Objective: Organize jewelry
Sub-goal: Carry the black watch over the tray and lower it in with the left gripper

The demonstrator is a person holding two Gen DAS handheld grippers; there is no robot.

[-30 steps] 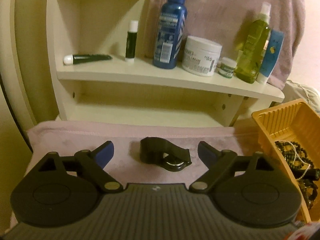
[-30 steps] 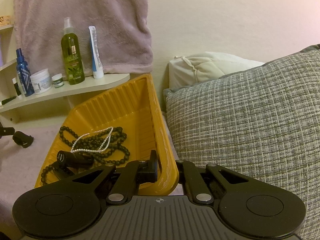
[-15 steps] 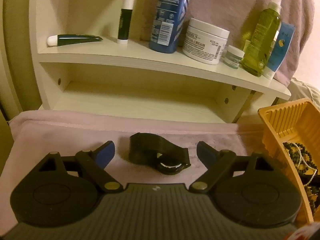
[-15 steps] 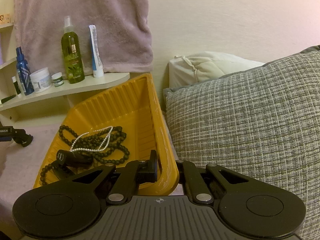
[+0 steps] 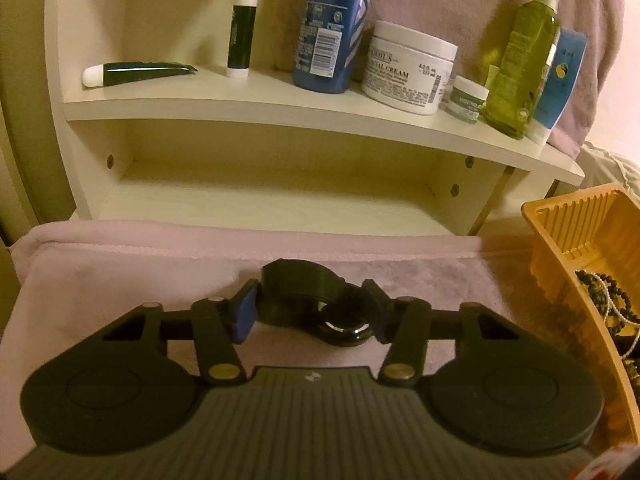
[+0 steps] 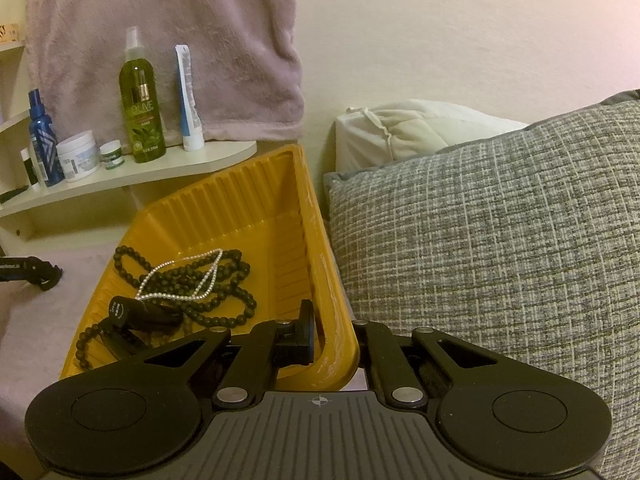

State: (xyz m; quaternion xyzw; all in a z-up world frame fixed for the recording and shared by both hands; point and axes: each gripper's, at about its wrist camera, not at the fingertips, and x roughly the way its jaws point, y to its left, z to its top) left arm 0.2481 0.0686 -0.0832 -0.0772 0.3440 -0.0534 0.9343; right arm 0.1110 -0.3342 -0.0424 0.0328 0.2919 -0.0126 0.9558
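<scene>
A black watch with a looped strap and a round glossy face lies on the pink towel. My left gripper is down around it, and its jaws are closing with the watch between them. The blue pad touches the strap and the other finger touches the face. My right gripper is shut on the near corner rim of the yellow tray. Inside the tray lie a black bead necklace, a thin pearly chain and a black cylinder.
A white shelf just behind the watch carries a blue bottle, a cream jar, a green bottle and tubes. The tray stands right of the watch. A grey cushion presses against the tray's right side.
The left gripper's jaws have come in from wide apart until they touch the watch on both sides, after edging forward and down over it. The right gripper and the tray have not moved.
</scene>
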